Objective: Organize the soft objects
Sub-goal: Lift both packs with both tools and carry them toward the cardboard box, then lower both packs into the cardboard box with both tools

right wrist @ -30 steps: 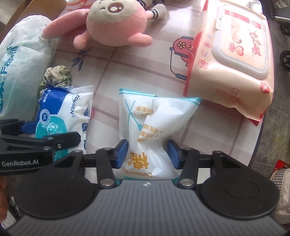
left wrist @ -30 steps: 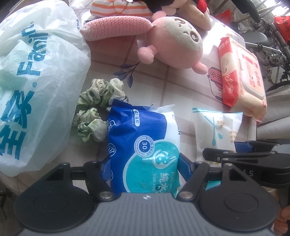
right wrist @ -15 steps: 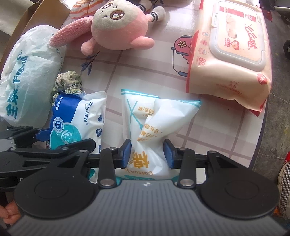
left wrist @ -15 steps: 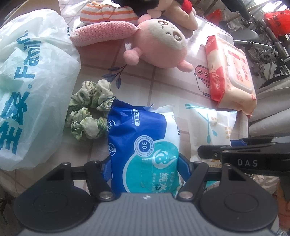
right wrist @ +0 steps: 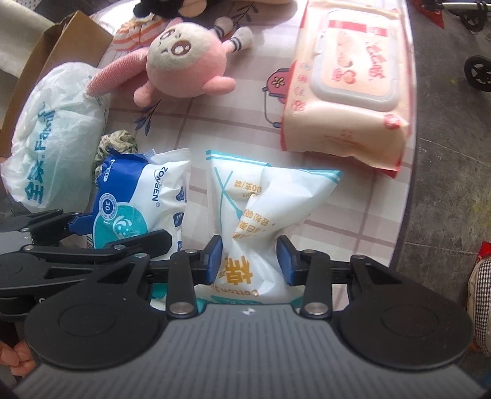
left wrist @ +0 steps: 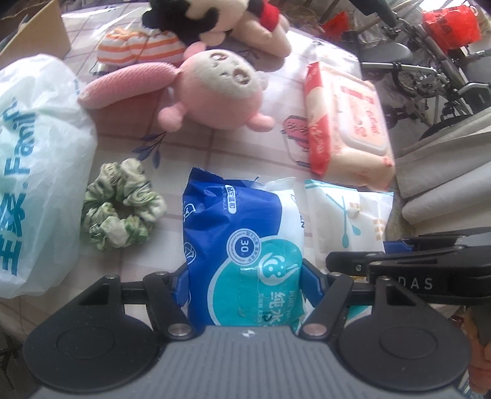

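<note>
My left gripper [left wrist: 244,284] is shut on a blue and white wipes pack [left wrist: 242,242] and holds it above the table. My right gripper [right wrist: 249,263] is shut on a white cotton-swab pack [right wrist: 257,214], pinched at its near end, beside the blue pack [right wrist: 141,199]. A green scrunchie [left wrist: 118,211] lies left of the blue pack. A pink plush doll [left wrist: 214,92] lies further back; it also shows in the right wrist view [right wrist: 184,67]. A large orange wet-wipes pack [right wrist: 346,83] lies at the right.
A white plastic bag with blue print [left wrist: 36,172] fills the left side. A striped pouch [left wrist: 138,50] and a black-eared plush [left wrist: 214,21] lie at the back. A cardboard box [right wrist: 58,58] stands behind the bag. The checked table [right wrist: 353,214] ends at the right, above grey floor.
Both grippers have pulled back and risen with their packs held, so more of the table shows. The scrunchie now lies clear of the blue pack.
</note>
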Motion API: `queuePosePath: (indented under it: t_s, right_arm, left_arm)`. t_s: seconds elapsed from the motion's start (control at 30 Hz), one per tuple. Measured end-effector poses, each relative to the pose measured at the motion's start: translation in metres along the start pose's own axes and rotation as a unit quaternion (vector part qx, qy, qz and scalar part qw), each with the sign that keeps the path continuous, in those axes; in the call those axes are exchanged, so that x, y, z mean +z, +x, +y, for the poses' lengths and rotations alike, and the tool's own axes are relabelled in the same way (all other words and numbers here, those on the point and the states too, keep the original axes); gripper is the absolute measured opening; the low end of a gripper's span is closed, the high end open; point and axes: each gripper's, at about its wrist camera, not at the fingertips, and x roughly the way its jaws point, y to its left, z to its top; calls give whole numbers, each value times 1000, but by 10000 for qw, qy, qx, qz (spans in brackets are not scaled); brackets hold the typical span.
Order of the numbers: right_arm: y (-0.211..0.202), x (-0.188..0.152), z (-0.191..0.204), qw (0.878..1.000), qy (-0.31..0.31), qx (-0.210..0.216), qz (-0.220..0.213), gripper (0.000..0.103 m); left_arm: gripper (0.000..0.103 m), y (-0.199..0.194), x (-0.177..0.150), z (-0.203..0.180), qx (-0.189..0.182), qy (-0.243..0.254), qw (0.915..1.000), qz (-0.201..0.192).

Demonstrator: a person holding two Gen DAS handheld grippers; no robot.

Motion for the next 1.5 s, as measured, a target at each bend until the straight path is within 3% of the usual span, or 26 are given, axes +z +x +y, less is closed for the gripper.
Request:
queuePosePath:
  t_s: [0.43, 0.67, 0.87, 1.17, 1.33, 1.5]
  right_arm:
    - [-80, 19, -33, 9979, 359, -4, -531, 37]
    - [-116, 51, -40, 9952, 439, -40, -877, 37]
    - [-140, 86, -19, 9924, 367, -16, -1175, 37]
    - [-175, 135, 75, 9860, 290, 22, -1639, 37]
    - [-175, 161, 167, 9839, 217, 233, -1761, 37]
    - [-156, 188, 269, 9821, 119, 567, -1795, 37]
  left_arm:
    - [70, -43, 44, -47, -236, 139, 9992, -288]
    - [70, -67, 83, -64, -327, 216, 9976, -575]
    - [70, -97, 117, -56, -314, 217, 9957, -839]
    - [70, -164, 160, 17, -359, 104, 9917, -1231]
    - [70, -217, 173, 87, -234, 57, 9884, -1499]
    - [70, -253, 180, 172, 113, -47, 9860, -1662]
